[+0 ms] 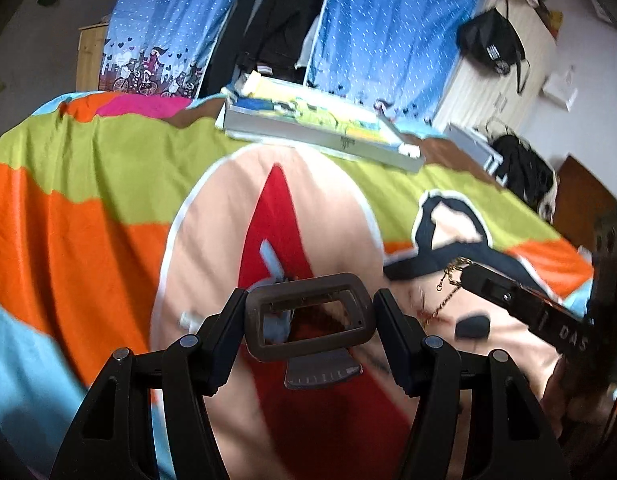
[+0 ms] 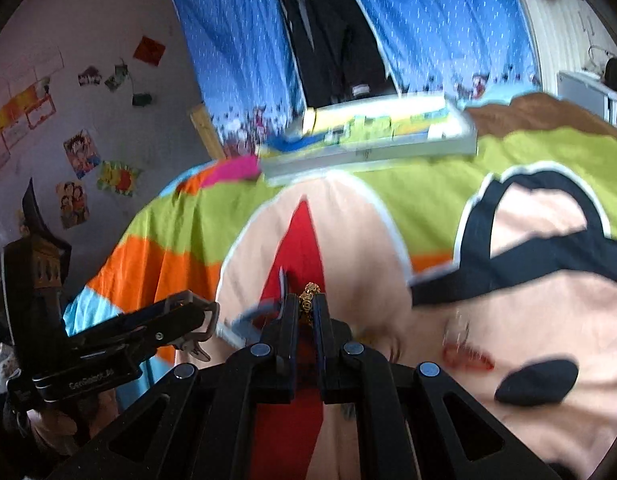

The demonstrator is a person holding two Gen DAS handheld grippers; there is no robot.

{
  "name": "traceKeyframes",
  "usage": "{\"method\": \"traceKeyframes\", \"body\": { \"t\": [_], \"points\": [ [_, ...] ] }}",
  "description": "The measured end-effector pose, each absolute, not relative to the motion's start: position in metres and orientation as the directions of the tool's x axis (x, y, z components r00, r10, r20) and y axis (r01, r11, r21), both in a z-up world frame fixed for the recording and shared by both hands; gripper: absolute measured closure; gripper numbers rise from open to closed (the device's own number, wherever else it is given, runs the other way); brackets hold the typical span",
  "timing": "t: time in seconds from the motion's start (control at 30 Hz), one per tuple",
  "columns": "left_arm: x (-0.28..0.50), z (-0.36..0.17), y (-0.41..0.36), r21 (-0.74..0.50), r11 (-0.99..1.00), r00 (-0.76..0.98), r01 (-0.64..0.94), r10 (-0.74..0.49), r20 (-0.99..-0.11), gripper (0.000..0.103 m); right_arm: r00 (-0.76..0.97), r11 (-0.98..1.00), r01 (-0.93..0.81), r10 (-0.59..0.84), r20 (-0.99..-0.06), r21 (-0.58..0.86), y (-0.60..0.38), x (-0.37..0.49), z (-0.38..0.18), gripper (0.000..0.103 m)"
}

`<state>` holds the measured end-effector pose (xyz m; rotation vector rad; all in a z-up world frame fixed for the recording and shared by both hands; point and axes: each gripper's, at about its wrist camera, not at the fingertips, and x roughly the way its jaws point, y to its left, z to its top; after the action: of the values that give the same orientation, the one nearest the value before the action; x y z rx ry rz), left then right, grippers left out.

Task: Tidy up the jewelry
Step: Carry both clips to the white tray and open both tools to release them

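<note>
gold chain (image 2: 308,300) dangles from right gripper (image 2: 307,312)

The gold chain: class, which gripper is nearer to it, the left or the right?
Right. The right gripper pinches the gold chain between its jaws. The left gripper, gripping a brown frame, is off to one side.
</note>
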<state>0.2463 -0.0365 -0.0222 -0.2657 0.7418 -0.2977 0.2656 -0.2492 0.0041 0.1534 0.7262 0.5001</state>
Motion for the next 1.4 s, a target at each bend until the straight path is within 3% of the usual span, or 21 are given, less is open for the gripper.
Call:
{"method": "traceKeyframes", "body": {
  "t": [0.3, 0.53, 0.7, 0.97, 1.17, 1.23, 1.3, 1.4],
  "points": [
    [0.356, 0.032, -0.034, -0.383, 0.915, 0.779, 0.128, -0.332, -0.533, 0.046, 0.781, 0.857, -0.407, 0.506, -0.367, 0.316, -0.26, 0.369, 0.051, 0.096],
    [0.455, 0.04, -0.039, -0.353, 0.931, 0.802, 0.093, -0.281, -0.528, 0.046, 0.817, 0.852, -0.365, 0.486, -0.31, 0.374, -0.277, 0.464, 0.036, 0.096],
    [0.509, 0.016, -0.051, -0.323, 0.945, 0.786, 0.057, -0.241, -0.569, 0.046, 0.839, 0.848, -0.331, 0.466, -0.283, 0.414, -0.293, 0.508, 0.02, 0.096],
    [0.556, -0.029, -0.067, -0.262, 0.964, 0.706, 0.038, -0.211, -0.676, 0.045, 0.808, 0.867, -0.274, 0.443, -0.389, 0.417, -0.301, 0.537, -0.016, 0.096],
    [0.557, -0.031, -0.058, -0.302, 0.953, 0.691, 0.012, -0.226, -0.686, 0.044, 0.777, 0.892, -0.237, 0.412, -0.477, 0.384, -0.299, 0.541, -0.025, 0.094],
    [0.553, -0.027, -0.057, -0.283, 0.959, 0.684, 0.007, -0.211, -0.699, 0.039, 0.774, 0.899, -0.226, 0.399, -0.491, 0.374, -0.299, 0.537, -0.024, 0.087],
    [0.547, -0.02, -0.057, -0.271, 0.962, 0.687, 0.012, -0.205, -0.697, 0.032, 0.778, 0.908, -0.215, 0.382, -0.499, 0.36, -0.3, 0.531, -0.02, 0.069],
    [0.532, -0.006, -0.057, -0.252, 0.968, 0.704, 0.026, -0.196, -0.683, 0.026, 0.789, 0.922, -0.208, 0.355, -0.501, 0.327, -0.301, 0.521, -0.01, 0.06]
  ]
}}
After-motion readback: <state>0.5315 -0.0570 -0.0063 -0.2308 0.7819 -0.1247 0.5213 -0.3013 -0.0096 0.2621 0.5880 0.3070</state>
